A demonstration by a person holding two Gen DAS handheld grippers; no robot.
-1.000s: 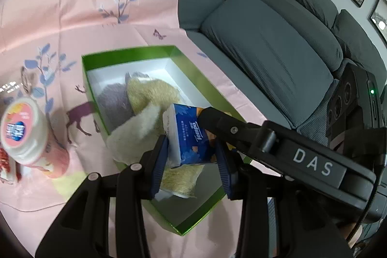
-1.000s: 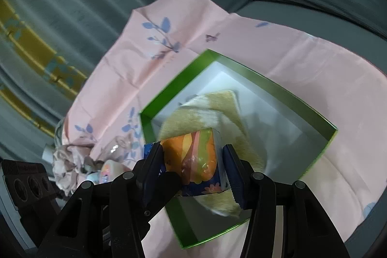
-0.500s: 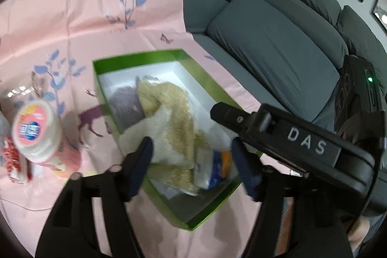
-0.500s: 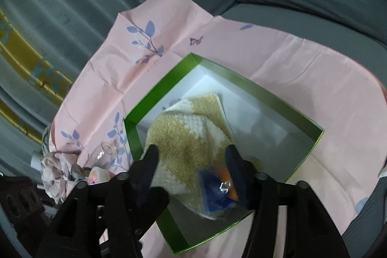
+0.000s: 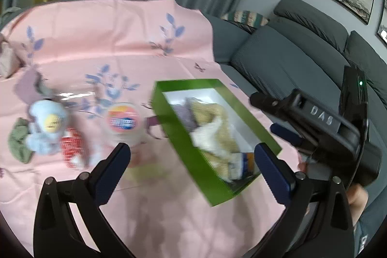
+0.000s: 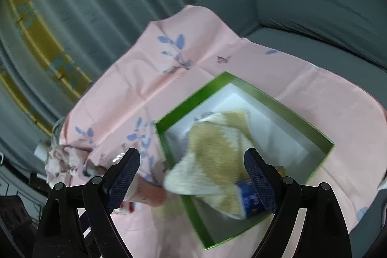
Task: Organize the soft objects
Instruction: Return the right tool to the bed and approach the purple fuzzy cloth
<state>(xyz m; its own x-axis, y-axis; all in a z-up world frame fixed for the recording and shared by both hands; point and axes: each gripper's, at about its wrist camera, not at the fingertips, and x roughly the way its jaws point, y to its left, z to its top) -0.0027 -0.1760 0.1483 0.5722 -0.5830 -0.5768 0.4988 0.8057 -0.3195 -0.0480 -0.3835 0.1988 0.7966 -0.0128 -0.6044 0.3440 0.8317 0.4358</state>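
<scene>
A green box [image 5: 183, 149] with a white inside sits on the pink cloth [image 5: 96, 52]. In it lie a yellow-and-cream towel [image 5: 212, 127], a grey-purple soft piece [image 5: 182, 113] and a blue tissue pack [image 5: 246, 161] at the near corner. My left gripper [image 5: 191, 154] hovers over the box's near side, jaws opening wide, nothing pressed. My right gripper [image 6: 191, 158] hangs above the towel [image 6: 217, 156], jaws also opening. The tissue pack [image 6: 251, 197] lies loose by its right finger, inside the box [image 6: 278, 100]. The right gripper [image 5: 278, 117] shows at the box's right side.
Left of the box stand a round tub with an orange lid [image 5: 123, 120], a blue plush toy [image 5: 48, 122], a green soft piece [image 5: 19, 139] and a red-and-white item [image 5: 72, 146]. A grey sofa [image 5: 290, 59] lies behind. Crumpled pink fabric [image 6: 63, 161] sits far left.
Both grippers held the tissue pack over the box, then let it drop in beside the towel. Both jaws widened and pulled back and up; the left view swung towards the toys.
</scene>
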